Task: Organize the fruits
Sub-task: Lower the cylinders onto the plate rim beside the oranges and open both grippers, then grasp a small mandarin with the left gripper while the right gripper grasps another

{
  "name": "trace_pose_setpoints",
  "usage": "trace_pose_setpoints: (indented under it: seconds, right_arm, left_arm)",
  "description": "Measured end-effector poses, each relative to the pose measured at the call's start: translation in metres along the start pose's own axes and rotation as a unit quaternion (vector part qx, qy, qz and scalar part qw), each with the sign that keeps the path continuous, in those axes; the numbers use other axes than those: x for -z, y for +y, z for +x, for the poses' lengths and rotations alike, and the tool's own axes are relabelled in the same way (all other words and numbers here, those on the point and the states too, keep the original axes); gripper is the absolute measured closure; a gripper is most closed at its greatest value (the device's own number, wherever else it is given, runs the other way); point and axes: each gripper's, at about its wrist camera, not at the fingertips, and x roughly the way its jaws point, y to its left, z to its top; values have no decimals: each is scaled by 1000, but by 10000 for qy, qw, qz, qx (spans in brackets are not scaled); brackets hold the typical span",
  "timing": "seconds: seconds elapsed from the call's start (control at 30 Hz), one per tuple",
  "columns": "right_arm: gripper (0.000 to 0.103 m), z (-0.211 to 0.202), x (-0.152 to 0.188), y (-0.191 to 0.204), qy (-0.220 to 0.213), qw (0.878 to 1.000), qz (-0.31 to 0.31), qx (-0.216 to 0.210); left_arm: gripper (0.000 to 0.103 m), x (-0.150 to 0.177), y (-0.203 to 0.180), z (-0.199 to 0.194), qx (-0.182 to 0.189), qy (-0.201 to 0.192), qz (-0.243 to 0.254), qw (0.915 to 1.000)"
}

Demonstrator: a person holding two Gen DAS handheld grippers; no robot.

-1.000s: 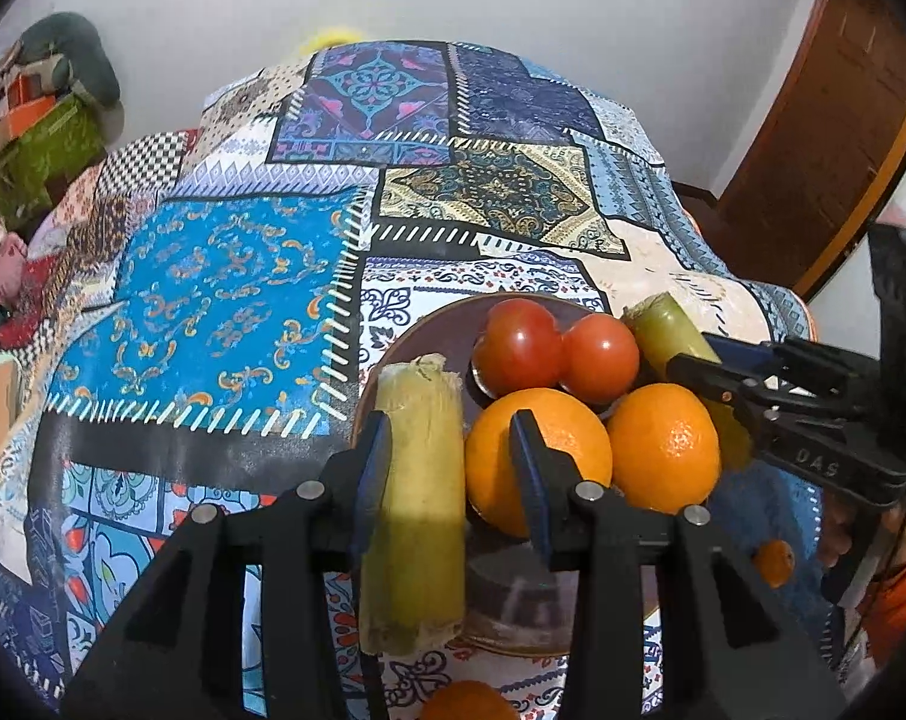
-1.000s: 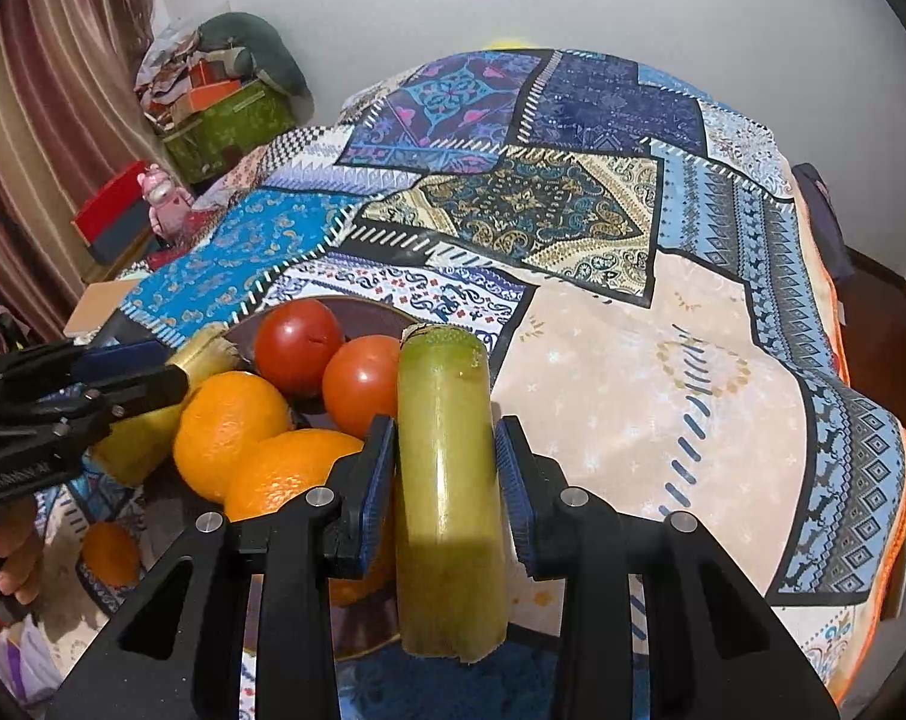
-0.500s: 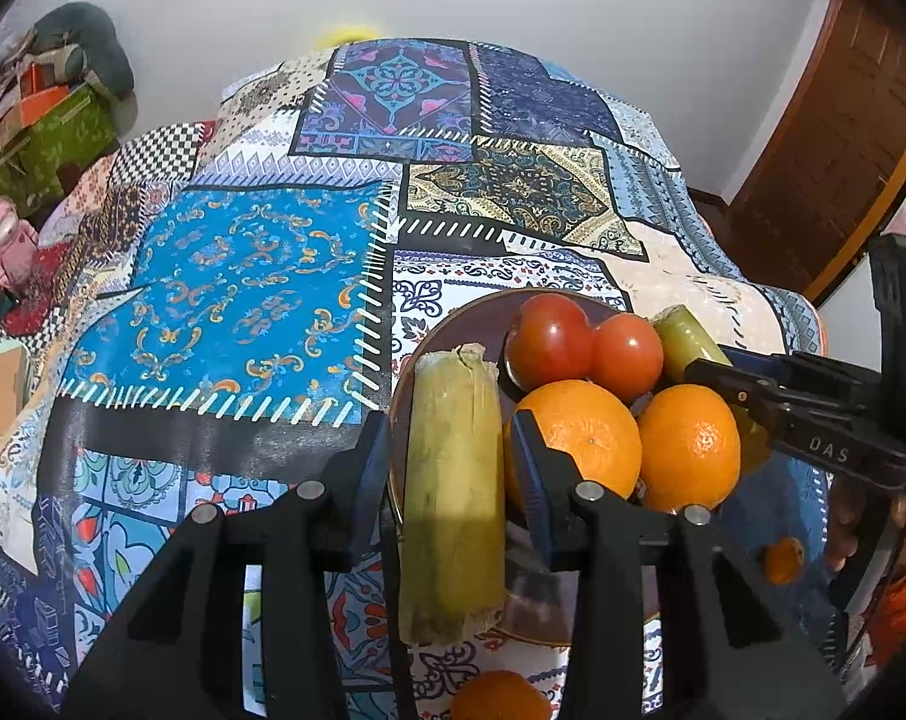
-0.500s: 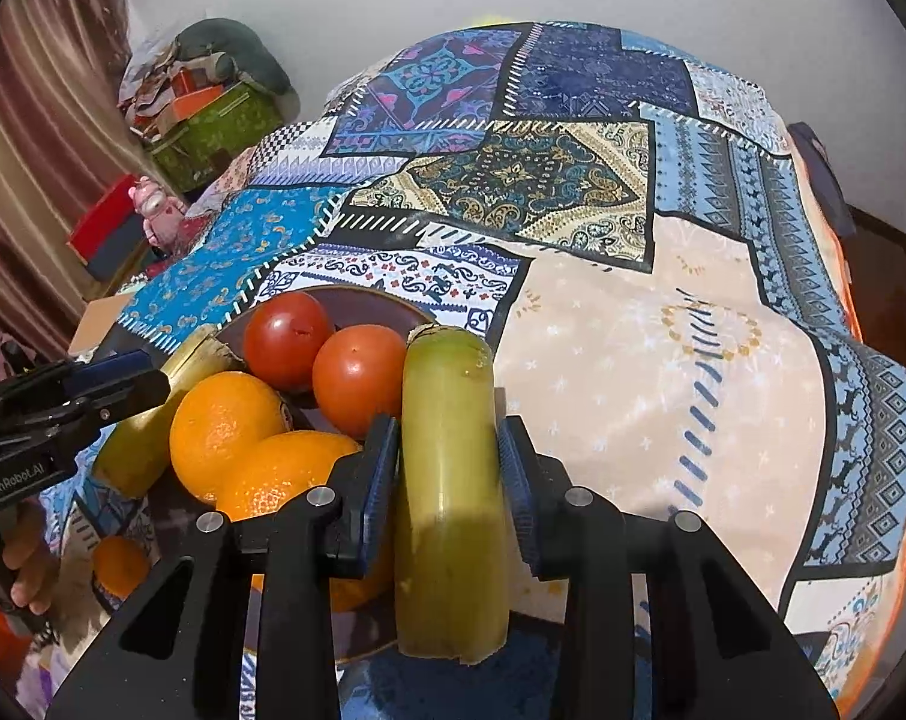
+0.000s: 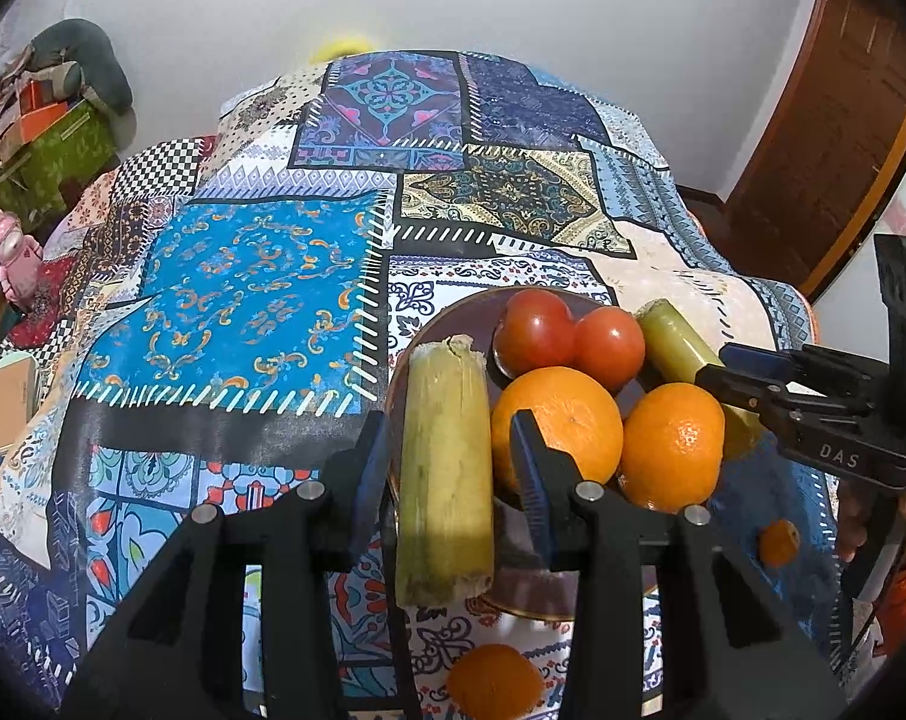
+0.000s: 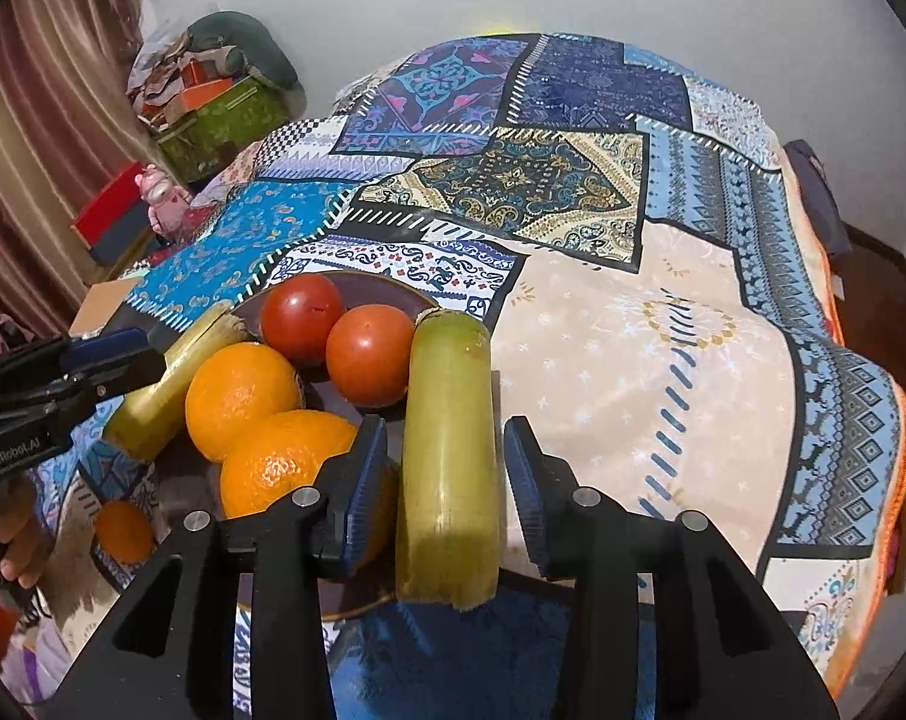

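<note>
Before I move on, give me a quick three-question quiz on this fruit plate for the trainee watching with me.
1. How many tomatoes sit on the plate?
2. True or false: the big oranges on the plate lie farther from the cameras than the tomatoes.
3. Which lies wholly off the plate, on the cloth? A a banana, B a small orange, C a tomato.
Key: 1 two; 2 false; 3 B.
</note>
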Motion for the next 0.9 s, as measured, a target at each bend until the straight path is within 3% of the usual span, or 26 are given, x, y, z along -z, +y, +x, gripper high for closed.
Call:
trace_pose_setpoints:
  seconds: [0.23, 0.53, 0.9]
  right_arm:
    - [61, -6, 4, 1, -54, 10000, -28, 30]
    - [59, -36, 15, 10, -431, 9990, -92, 21]
    - [58, -72, 52, 17, -744, 9970, -139, 172]
  left_arm:
    - [61, 7, -2, -8, -71, -33, 67, 9999]
    - [60, 17, -8, -29, -46, -125, 164, 9998]
    - [51, 51, -12, -59, -51, -171, 174, 9997]
